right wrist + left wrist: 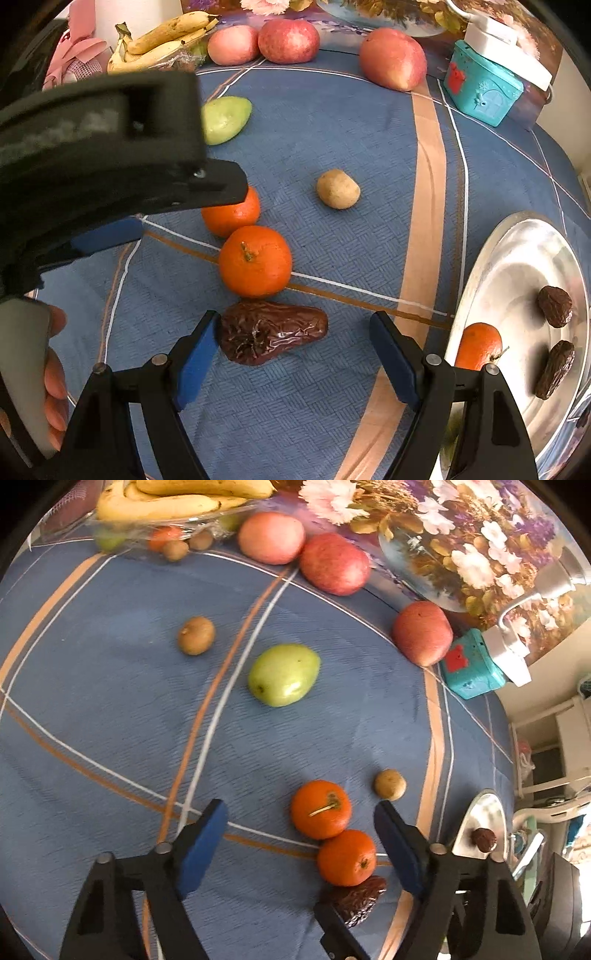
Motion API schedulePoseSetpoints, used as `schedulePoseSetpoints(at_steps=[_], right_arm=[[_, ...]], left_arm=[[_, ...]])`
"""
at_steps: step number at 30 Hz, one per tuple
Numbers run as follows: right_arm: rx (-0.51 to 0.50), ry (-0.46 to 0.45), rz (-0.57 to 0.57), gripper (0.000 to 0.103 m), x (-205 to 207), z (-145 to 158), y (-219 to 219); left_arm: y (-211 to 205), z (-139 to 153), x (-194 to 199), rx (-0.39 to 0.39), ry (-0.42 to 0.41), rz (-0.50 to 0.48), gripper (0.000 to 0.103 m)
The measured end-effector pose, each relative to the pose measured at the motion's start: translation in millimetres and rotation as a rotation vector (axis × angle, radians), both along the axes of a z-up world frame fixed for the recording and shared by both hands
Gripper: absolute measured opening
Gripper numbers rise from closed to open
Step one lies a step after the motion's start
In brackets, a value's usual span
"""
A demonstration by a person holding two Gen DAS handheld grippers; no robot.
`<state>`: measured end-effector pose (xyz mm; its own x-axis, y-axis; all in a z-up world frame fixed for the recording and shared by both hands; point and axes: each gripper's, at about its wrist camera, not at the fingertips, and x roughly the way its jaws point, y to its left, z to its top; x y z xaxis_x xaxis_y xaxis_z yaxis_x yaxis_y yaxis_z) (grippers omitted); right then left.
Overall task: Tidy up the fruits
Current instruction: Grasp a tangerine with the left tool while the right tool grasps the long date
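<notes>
Both grippers open, fruit w/ nothing pinching it yet.
Right gripper spread around the date; the near orange touches it & may roll. Left gripper open by the far orange. Plate is right; tools could bump.

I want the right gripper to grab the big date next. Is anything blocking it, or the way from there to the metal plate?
Nothing visible does. The date lies between the right gripper's open jaws, an orange touching its far side. Only bare cloth leads to the metal plate.
</notes>
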<state>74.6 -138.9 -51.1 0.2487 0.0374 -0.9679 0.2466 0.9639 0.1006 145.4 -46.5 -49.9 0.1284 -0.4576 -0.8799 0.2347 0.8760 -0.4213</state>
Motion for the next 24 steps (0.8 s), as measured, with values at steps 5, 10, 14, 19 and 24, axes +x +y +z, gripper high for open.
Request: schedulePoseSetpoints(at_steps=[5,10,14,19,24], right_arm=[[0.005,-0.011,0.010,0.074,-1,5,0],[0.026,-0.020,0.023,0.060,-3,9,3],[0.034,-0.030,0.019,0.058,-4,12,3],[0.023,-0.052,0.000,0.058,-8,24,-7],[-0.017,-0.069,-0.052,0.058,-19,33,-24]], left_arm=[[-9,-7,0,-0.010,0.024,-0.023,0.046],[-8,-3,-3,-0.019,0.017,-0.021,0.036],[7,0,0,0.002,0.013,0.037,0.036],[33,5,4,0.076,-0.026,0.112,0.036],[48,17,3,0.062,-0.055,0.145,0.036]])
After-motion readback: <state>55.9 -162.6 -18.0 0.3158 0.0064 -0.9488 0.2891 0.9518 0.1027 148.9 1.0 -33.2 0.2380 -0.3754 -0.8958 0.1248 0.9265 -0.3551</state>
